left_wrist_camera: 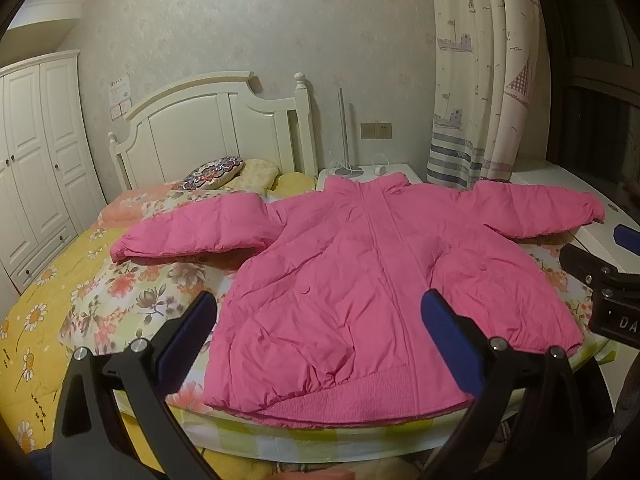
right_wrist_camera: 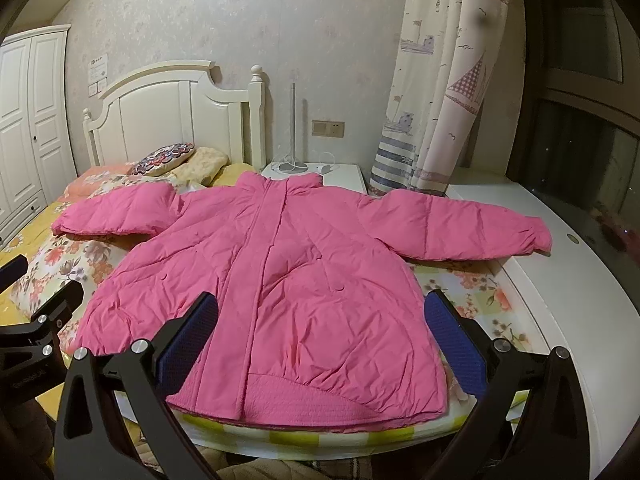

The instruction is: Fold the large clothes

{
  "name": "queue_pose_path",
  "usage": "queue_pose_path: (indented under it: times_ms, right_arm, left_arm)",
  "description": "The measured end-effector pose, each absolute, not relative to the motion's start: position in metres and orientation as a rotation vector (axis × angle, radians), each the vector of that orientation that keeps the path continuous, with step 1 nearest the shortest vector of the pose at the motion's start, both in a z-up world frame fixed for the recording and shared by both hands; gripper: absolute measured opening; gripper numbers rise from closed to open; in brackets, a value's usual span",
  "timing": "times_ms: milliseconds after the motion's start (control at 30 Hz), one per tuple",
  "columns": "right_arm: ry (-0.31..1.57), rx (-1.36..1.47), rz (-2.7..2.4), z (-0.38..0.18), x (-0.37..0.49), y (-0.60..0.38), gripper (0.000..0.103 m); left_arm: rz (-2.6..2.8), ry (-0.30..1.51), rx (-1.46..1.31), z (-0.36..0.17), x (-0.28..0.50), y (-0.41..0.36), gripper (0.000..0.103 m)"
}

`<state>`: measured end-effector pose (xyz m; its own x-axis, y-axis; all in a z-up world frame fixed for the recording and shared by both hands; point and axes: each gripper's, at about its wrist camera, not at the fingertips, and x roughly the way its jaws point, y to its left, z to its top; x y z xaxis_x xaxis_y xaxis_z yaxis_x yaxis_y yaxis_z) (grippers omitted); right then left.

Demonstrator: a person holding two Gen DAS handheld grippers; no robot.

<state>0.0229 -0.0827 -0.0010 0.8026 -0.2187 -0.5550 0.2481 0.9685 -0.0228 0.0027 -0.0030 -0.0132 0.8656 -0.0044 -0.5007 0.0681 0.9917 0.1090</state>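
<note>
A pink padded jacket lies flat and face up on the bed, zipped, sleeves spread to both sides, hem toward me. It also shows in the right wrist view. My left gripper is open and empty, hovering above the jacket's lower left part near the hem. My right gripper is open and empty above the lower right part. The right gripper's body shows at the right edge of the left wrist view; the left gripper's body shows at the left edge of the right wrist view.
The bed has a floral quilt and a white headboard with pillows. A white nightstand with a lamp base stands behind the collar. A white ledge runs along the right by the curtain. A wardrobe stands at the left.
</note>
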Motion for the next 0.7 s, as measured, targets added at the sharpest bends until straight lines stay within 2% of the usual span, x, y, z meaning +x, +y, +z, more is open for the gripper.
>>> queue_pose_path:
  times_ms: [700]
  right_arm:
    - [0.596,0.064,-0.238,-0.0023,0.0239,-0.0816,0.099]
  left_arm:
    - [-0.038,0.536,0.124,-0.0150,0.0043,0.0009,0.101]
